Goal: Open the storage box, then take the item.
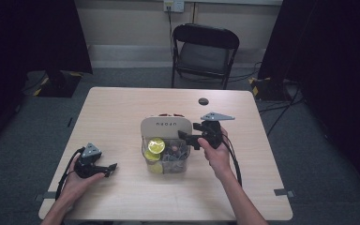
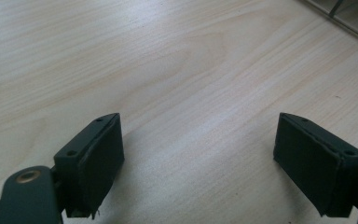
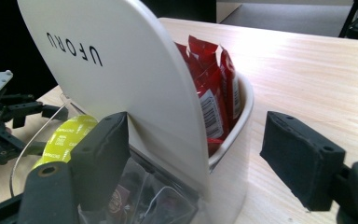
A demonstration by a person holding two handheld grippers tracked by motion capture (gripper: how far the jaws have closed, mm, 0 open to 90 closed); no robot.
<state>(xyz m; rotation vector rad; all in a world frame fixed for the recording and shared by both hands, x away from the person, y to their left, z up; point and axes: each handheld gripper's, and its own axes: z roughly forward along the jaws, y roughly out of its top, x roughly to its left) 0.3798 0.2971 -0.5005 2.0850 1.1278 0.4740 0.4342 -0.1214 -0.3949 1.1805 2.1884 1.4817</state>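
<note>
A storage box (image 1: 166,161) stands mid-table with its white lid (image 1: 165,125) raised upright. Its clear front part holds yellow capsules (image 1: 156,145) and dark packets; red sachets (image 3: 214,93) fill the white rear part (image 3: 235,126). My right gripper (image 1: 187,139) reaches in from the right at the lid's edge. Its jaws are open (image 3: 196,135): one lies against the front of the lid (image 3: 121,70), the other stands well clear behind the box. My left gripper (image 1: 110,169) rests low at the table's front left, jaws wide open (image 2: 200,158) over bare wood.
A black folding chair (image 1: 204,49) stands behind the table's far edge. A small dark round hole (image 1: 203,101) sits in the tabletop near that edge. The light wooden table (image 1: 122,108) ends close to my left hand at the front left corner.
</note>
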